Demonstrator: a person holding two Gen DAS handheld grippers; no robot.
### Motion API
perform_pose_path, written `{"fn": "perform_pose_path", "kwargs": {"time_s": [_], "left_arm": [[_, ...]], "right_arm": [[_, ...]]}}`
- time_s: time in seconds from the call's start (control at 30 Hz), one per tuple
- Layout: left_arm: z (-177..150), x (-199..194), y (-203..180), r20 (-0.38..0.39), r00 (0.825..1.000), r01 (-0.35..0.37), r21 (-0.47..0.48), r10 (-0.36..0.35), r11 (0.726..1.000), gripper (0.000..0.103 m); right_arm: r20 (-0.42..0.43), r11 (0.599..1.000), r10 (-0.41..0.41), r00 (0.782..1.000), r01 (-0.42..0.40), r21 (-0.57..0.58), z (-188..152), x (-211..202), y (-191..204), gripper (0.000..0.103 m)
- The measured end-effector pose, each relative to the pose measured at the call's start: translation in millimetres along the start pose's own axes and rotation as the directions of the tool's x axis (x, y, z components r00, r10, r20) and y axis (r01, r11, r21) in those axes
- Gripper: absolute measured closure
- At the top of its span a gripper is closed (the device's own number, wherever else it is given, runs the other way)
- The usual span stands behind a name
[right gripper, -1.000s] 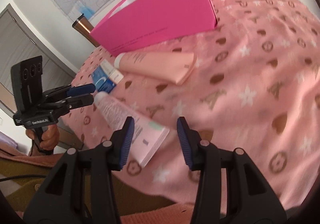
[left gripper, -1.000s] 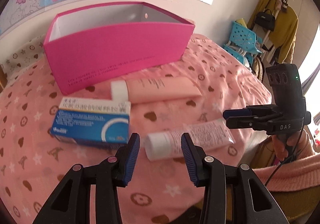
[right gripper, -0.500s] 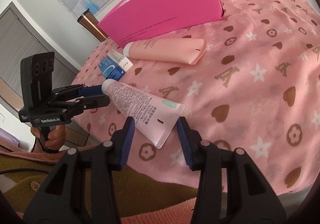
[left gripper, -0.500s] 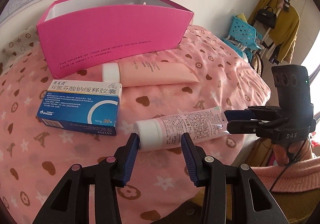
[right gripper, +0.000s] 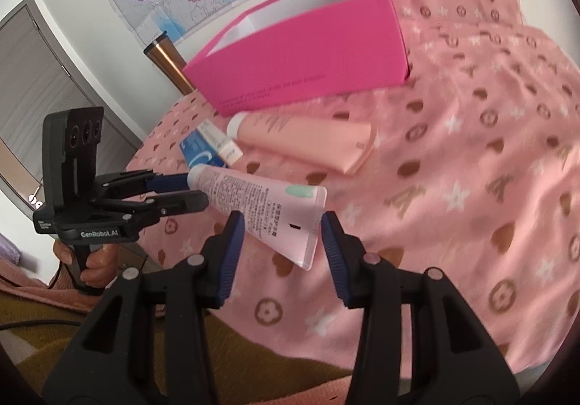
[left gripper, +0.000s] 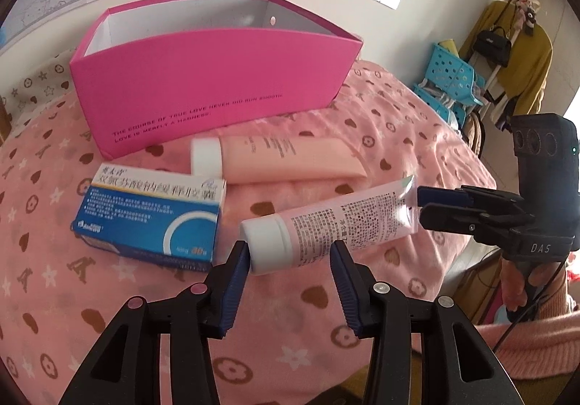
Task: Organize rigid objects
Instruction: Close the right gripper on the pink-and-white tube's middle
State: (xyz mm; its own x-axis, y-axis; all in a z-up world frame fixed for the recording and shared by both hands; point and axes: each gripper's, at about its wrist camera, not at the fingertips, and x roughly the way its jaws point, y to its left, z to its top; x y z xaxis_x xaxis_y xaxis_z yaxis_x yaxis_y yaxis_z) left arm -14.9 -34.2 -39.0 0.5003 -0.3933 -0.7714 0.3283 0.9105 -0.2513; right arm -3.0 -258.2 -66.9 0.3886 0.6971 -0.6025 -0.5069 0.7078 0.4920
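A pink printed tube with a white cap (left gripper: 326, 224) lies near the front of the pink cloth. My left gripper (left gripper: 290, 260) is open, its jaws on either side of the cap end. My right gripper (right gripper: 282, 234) is open around the tube's flat crimped end (right gripper: 290, 220). A peach tube (left gripper: 282, 158) and a blue and white medicine box (left gripper: 152, 216) lie behind it. An open magenta box (left gripper: 210, 79) stands at the back. The right gripper shows in the left wrist view (left gripper: 427, 205), the left gripper in the right wrist view (right gripper: 192, 189).
The table is covered by a pink patterned cloth (right gripper: 471, 187) and its edge drops off close to me. A copper tumbler (right gripper: 166, 61) stands left of the magenta box. Blue baskets (left gripper: 453, 79) and a coat rack stand at the far right.
Both grippers have closed in on the printed tube from opposite ends. The tube's ends now sit between the open jaws, and the tube looks slightly shifted.
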Motion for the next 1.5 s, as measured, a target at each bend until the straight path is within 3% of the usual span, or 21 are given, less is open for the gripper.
{"fn": "perform_pose_path", "kwargs": {"time_s": [0.17, 0.33, 0.47, 0.6, 0.8, 1.07, 1.5], "left_arm": [[13, -1, -5, 0.021, 0.998, 0.066, -0.014, -0.066, 0.998, 0.057], [22, 9, -11, 0.021, 0.997, 0.078, 0.006, -0.078, 0.997, 0.058], [20, 26, -2, -0.021, 0.998, 0.051, -0.034, -0.052, 0.998, 0.058], [14, 25, -2, -0.018, 0.998, 0.056, -0.014, -0.057, 0.998, 0.058], [24, 29, -10, -0.008, 0.997, 0.074, 0.03, -0.074, 0.997, 0.058], [26, 37, -19, -0.028, 0.996, 0.085, 0.066, -0.084, 0.994, 0.059], [29, 38, -27, -0.02, 0.998, 0.06, 0.109, -0.058, 0.992, 0.059]], "right_arm": [[0.023, 0.999, 0.022, 0.999, -0.021, -0.026, 14, -1, 3, 0.061], [0.016, 0.997, 0.038, 0.999, -0.037, -0.067, 23, 13, 11, 0.066], [0.013, 1.0, -0.027, 1.0, 0.027, -0.014, 22, 27, -10, 0.066], [0.028, 0.995, -0.028, 0.999, 0.025, 0.096, 13, 17, -39, 0.065], [0.022, 0.988, -0.009, 1.0, 0.005, 0.155, -12, -14, -51, 0.065], [-0.031, 0.985, -0.016, 0.999, 0.021, 0.172, -36, -14, -43, 0.065], [-0.023, 0.982, -0.019, 1.0, 0.023, 0.185, -46, -18, -36, 0.065]]}}
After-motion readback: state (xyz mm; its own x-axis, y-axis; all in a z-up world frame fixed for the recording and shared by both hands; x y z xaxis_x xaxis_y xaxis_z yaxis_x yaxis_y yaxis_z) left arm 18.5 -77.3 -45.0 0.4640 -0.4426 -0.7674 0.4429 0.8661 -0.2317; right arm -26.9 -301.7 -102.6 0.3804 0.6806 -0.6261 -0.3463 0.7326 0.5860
